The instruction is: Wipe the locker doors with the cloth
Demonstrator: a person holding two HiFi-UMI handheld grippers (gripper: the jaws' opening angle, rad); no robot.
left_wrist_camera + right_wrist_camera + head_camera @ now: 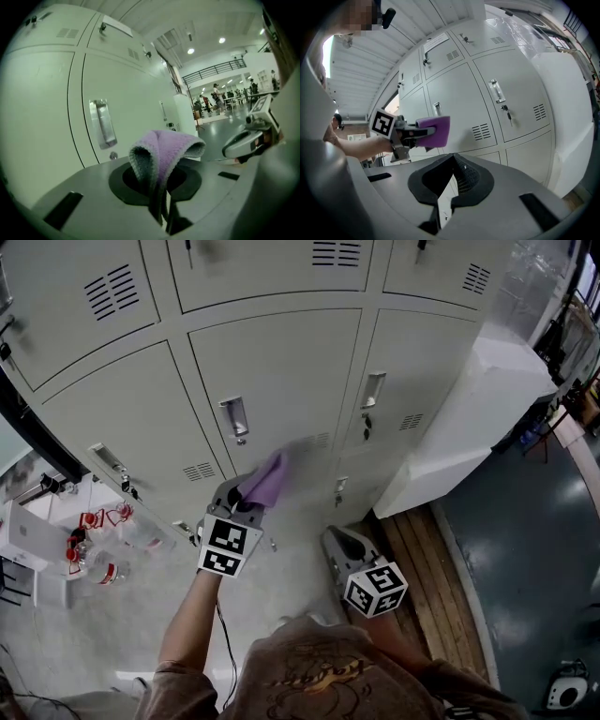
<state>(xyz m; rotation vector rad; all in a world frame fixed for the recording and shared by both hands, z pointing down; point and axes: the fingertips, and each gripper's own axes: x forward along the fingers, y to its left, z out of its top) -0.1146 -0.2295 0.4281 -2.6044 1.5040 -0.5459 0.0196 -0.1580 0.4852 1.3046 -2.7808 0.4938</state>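
Far left on the floor: bottles [139, 532], well apart from the work. Left gripper [246, 502] raised toward the lockers [103, 418], jaws clamped tight on a folded purple cloth [268, 478], fold poking out past the tips. Cloth up at a middle door [281, 371], just below its handle [234, 416]; touching or just short of the panel, hard to tell through the blur. Right gripper [337, 542] lower down, well apart from the cloth, jaws closed tip to tip with nothing between, aimed at the doors. Farther right, a white cabinet [487, 399] beside the lockers. No streaks or damp patches visible on any door, so nothing to prove one finished; judged early or mid-wipe on this door, most of the bank likely left to do
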